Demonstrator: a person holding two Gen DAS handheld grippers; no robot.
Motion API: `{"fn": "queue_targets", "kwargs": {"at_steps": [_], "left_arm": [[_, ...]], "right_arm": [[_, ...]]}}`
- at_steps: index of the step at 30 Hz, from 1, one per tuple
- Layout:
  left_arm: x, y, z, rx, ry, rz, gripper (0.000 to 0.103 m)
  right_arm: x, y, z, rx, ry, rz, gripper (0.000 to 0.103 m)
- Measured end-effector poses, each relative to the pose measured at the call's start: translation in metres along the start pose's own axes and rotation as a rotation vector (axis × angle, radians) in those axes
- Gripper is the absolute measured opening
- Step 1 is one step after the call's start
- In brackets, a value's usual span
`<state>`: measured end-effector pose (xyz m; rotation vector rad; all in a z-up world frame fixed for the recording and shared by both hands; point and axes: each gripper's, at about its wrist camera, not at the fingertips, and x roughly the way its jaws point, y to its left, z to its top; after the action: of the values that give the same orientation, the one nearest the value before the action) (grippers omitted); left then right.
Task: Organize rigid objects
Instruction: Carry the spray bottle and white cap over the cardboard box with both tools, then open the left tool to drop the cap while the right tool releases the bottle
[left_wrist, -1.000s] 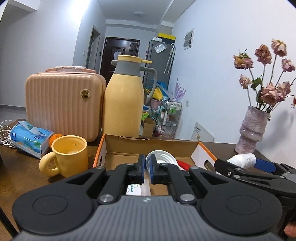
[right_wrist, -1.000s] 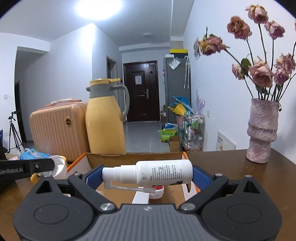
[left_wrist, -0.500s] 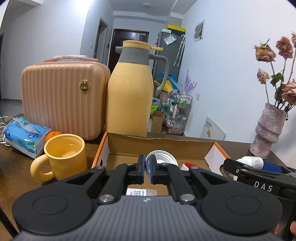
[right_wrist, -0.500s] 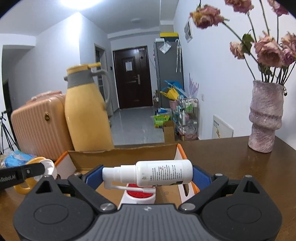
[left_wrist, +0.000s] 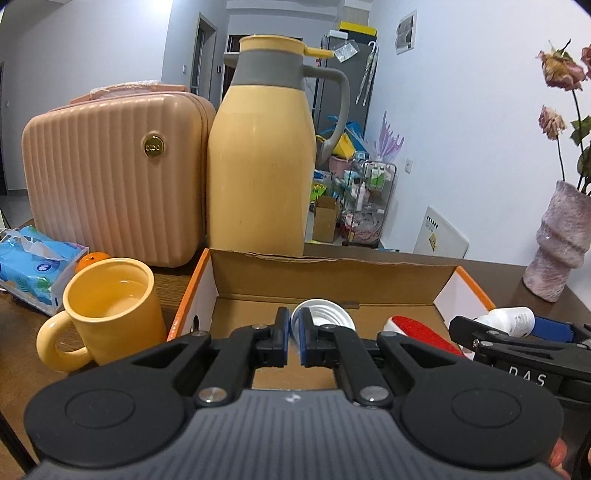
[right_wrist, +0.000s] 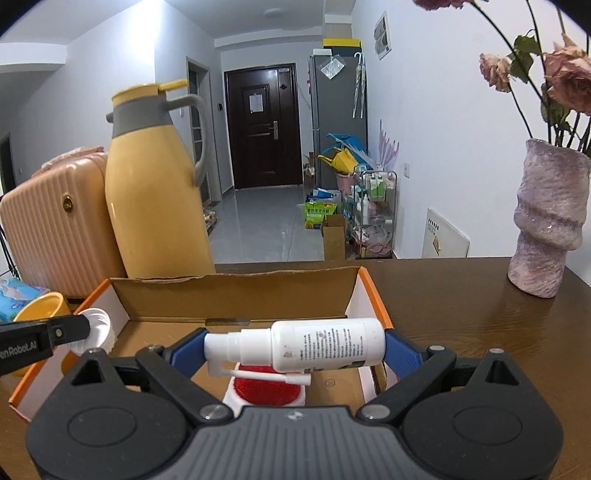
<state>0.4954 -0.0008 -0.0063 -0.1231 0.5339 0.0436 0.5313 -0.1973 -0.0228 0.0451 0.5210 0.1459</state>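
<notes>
My left gripper (left_wrist: 293, 334) is shut on the rim of a white round ridged lid (left_wrist: 323, 315), which hangs over the open cardboard box (left_wrist: 332, 269) with orange edges. The right wrist view shows the same lid (right_wrist: 94, 328) at the box's left side. My right gripper (right_wrist: 295, 350) is shut on a white spray bottle (right_wrist: 325, 345), held lengthwise between the blue pads above the box's front right part. A red-topped white item (right_wrist: 264, 389) lies on the box floor below the bottle.
A yellow mug (left_wrist: 110, 306) stands just left of the box. Behind it are a tall yellow jug (left_wrist: 258, 166), a pink ribbed case (left_wrist: 110, 177), a tissue pack (left_wrist: 33, 266) and an orange (left_wrist: 92, 258). A pink vase (right_wrist: 546, 229) of dried roses stands on the brown table at the right.
Both grippers have moved forward and slightly down over the box, which now looks nearer. The lid and the spray bottle stay gripped as before.
</notes>
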Motion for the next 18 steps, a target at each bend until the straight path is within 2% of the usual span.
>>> {"fn": "queue_targets", "kwargs": {"at_steps": [9, 12, 13, 15, 17, 18], "left_arm": [[0.015, 0.003, 0.000, 0.002, 0.029, 0.017, 0.006], [0.014, 0.005, 0.002, 0.006, 0.038, 0.008, 0.011], [0.014, 0.006, 0.002, 0.006, 0.040, 0.011, 0.015], [0.014, 0.007, 0.002, 0.000, 0.042, 0.026, 0.046], [0.012, 0.008, 0.001, -0.001, 0.028, 0.052, 0.053], [0.012, 0.008, 0.002, 0.001, 0.028, 0.057, 0.071]], "right_arm": [[0.012, 0.000, -0.001, -0.014, 0.035, 0.007, 0.098], [0.012, 0.001, -0.002, -0.021, 0.045, 0.012, 0.098], [0.012, 0.002, -0.002, -0.024, 0.047, 0.008, 0.098], [0.012, 0.001, -0.002, -0.022, 0.047, 0.001, 0.099], [0.010, -0.001, -0.001, -0.012, 0.043, -0.003, 0.100], [0.009, -0.002, 0.000, -0.007, 0.040, -0.002, 0.100]]}}
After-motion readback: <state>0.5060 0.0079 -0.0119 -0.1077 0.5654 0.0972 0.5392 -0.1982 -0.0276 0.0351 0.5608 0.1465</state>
